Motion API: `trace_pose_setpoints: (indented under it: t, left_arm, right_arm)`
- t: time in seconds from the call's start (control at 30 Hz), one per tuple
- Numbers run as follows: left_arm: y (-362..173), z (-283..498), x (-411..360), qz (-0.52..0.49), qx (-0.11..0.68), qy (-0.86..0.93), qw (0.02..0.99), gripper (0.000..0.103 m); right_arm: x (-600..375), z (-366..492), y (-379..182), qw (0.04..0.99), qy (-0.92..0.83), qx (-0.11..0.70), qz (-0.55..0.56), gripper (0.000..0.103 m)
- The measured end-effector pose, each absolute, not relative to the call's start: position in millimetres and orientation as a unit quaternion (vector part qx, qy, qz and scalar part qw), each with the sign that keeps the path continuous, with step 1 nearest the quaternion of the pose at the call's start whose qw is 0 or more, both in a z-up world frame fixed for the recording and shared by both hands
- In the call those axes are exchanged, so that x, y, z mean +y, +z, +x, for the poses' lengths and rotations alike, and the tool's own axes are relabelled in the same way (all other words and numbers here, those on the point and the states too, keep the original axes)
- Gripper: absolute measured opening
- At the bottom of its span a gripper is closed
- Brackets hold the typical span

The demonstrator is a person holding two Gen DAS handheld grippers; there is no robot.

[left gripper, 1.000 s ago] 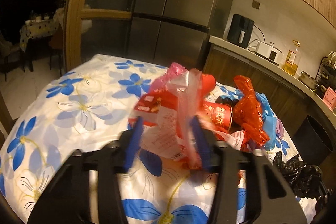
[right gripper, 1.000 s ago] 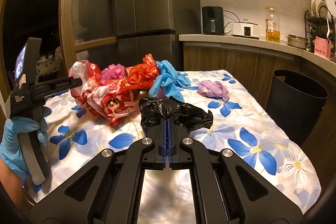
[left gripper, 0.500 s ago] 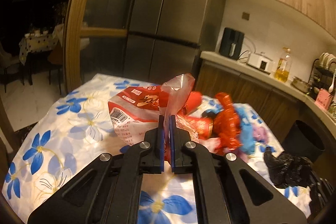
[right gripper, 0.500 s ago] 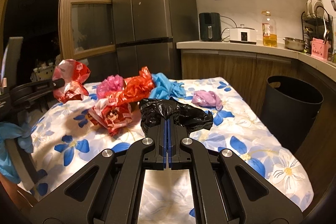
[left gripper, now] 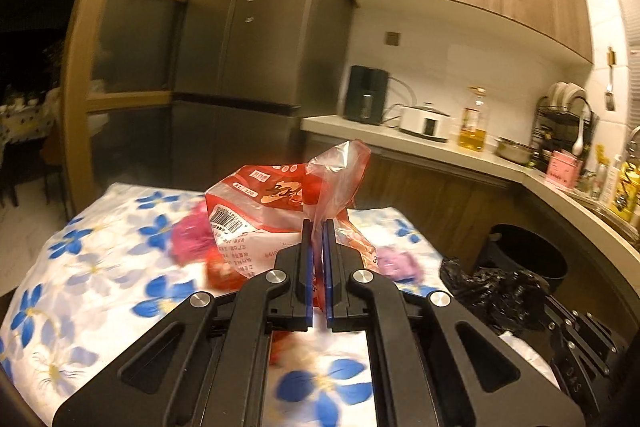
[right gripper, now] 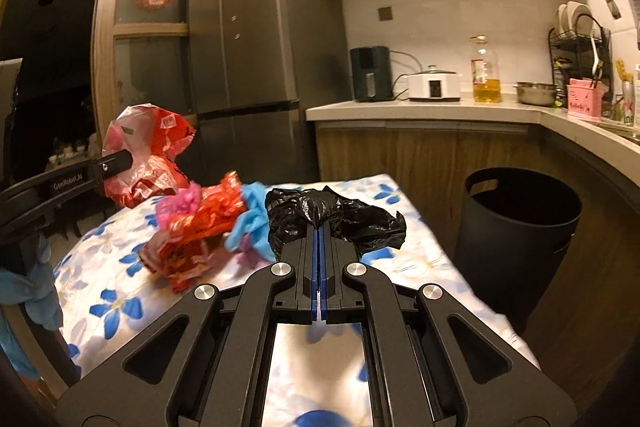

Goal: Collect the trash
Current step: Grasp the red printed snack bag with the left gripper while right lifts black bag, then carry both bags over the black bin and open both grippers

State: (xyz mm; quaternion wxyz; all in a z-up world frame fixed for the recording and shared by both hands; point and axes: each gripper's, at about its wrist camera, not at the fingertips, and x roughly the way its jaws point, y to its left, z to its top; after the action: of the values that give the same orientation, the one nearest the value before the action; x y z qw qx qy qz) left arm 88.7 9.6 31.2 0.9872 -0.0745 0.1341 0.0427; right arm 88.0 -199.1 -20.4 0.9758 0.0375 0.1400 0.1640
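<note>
Wrapper (left gripper: 256, 211) above table edge (right gripper: 436, 243)

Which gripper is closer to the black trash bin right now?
Right. The right gripper, shut on the black bag, is over the table edge next to the black trash bin. The left gripper, holding the red wrapper, is farther along the table.

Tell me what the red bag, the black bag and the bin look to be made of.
Red bag: thin printed plastic film, glossy and partly see-through, crinkled where the left gripper pinches it.
Black bag: thin shiny plastic, crumpled, in the right gripper.
Bin: probably rigid matte black plastic, with smooth walls and cut-out handles.
</note>
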Motion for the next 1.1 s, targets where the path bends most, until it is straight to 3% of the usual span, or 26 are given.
trace_pose_setpoints:
  t: [1.1]
  left_arm:
    - [32.3,228.5,-237.5,-0.02,0.122,-0.211,0.97,0.004]
  right_arm:
    - [-391.6,186.9,15.9,0.993,-0.035,0.081,0.083,0.001]
